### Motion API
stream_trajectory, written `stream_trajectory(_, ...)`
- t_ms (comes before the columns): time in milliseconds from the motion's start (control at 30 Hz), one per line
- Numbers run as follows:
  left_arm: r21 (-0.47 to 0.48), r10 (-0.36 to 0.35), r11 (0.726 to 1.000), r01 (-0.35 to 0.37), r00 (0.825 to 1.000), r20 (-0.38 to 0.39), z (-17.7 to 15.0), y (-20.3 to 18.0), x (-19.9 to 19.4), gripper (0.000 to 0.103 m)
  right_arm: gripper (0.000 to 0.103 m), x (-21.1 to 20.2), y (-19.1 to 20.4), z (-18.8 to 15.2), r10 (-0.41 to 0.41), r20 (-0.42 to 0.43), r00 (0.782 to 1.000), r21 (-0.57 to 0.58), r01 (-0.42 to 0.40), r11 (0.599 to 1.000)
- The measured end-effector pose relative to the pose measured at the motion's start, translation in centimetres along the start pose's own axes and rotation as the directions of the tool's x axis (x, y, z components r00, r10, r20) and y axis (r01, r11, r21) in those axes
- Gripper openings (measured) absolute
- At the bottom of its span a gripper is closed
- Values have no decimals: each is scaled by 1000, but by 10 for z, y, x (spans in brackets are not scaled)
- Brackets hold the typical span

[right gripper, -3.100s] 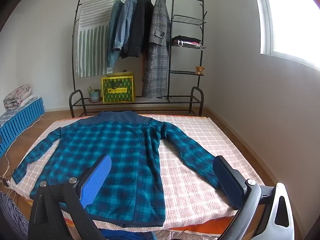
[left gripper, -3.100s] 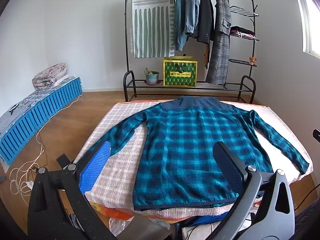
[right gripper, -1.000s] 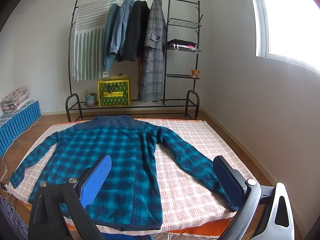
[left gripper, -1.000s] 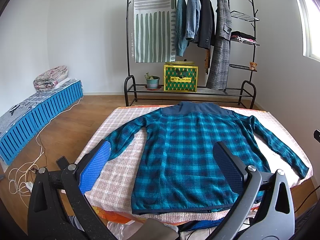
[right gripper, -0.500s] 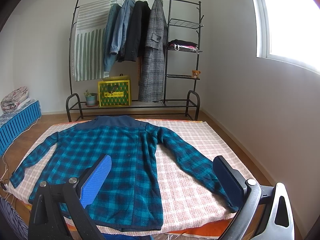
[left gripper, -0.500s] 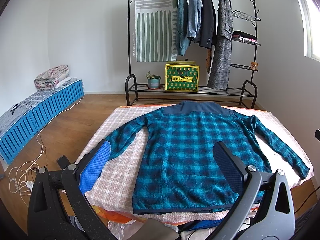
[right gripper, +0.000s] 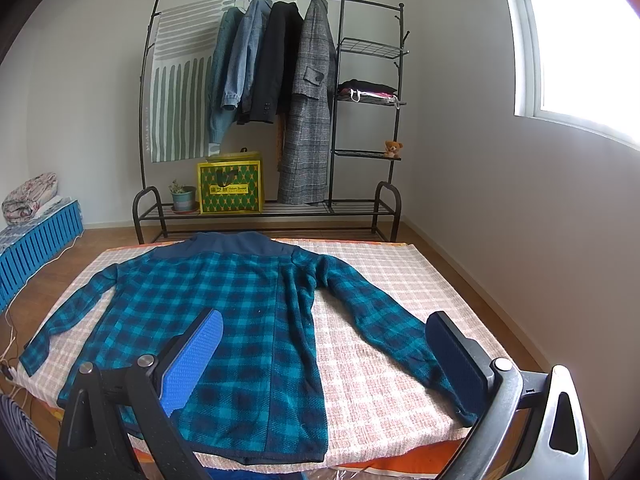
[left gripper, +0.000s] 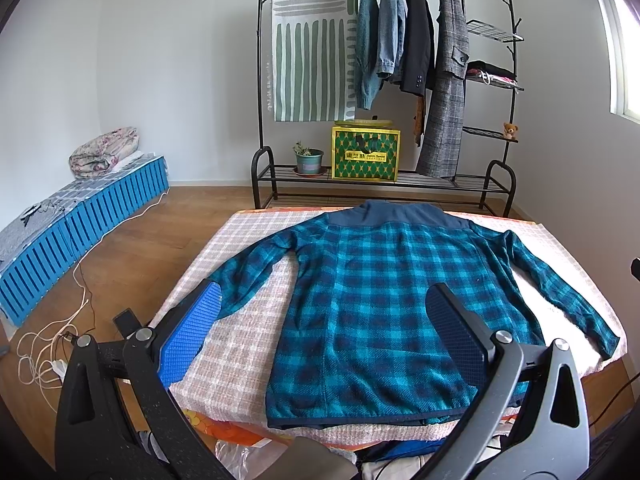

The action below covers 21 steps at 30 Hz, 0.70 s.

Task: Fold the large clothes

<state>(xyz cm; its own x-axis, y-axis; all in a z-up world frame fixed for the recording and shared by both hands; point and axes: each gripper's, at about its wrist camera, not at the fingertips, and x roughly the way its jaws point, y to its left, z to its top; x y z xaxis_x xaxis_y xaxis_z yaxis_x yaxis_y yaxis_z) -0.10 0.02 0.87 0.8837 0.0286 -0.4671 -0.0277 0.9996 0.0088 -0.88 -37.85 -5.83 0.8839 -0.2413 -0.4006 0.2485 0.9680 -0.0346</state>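
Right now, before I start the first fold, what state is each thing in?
Plaid jacket: unfolded, spread flat on the checked cloth, both sleeves out.
Checked cloth: laid flat under the jacket.
Left gripper: open, holding nothing.
Right gripper: open, holding nothing.
Clothes rack: upright, coats hanging on it.
Green gift bag: upright on the rack's bottom shelf.

Over the last three seconds both views have tilted up a little: the shirt (left gripper: 384, 304) sits slightly lower in each picture and more of the rack (left gripper: 384, 80) top shows. In the right view, the right sleeve cuff (right gripper: 460, 408) now reaches nearer the right hand-held gripper (right gripper: 320, 360). The shirt itself has not shifted on the surface (left gripper: 240, 344).
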Motion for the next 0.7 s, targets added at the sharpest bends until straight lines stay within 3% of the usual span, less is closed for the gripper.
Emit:
stream_trajectory(333,-7,5,1000,-5,1000,-1,-1,2,0,103,102,-1,7,3,7,0,1000,-7,-7,1000)
stream_trajectory(700,-44,69,997,-70,997,-23,-4,34,16,103,102,8,29,8,62,10,998,-25,-62,998)
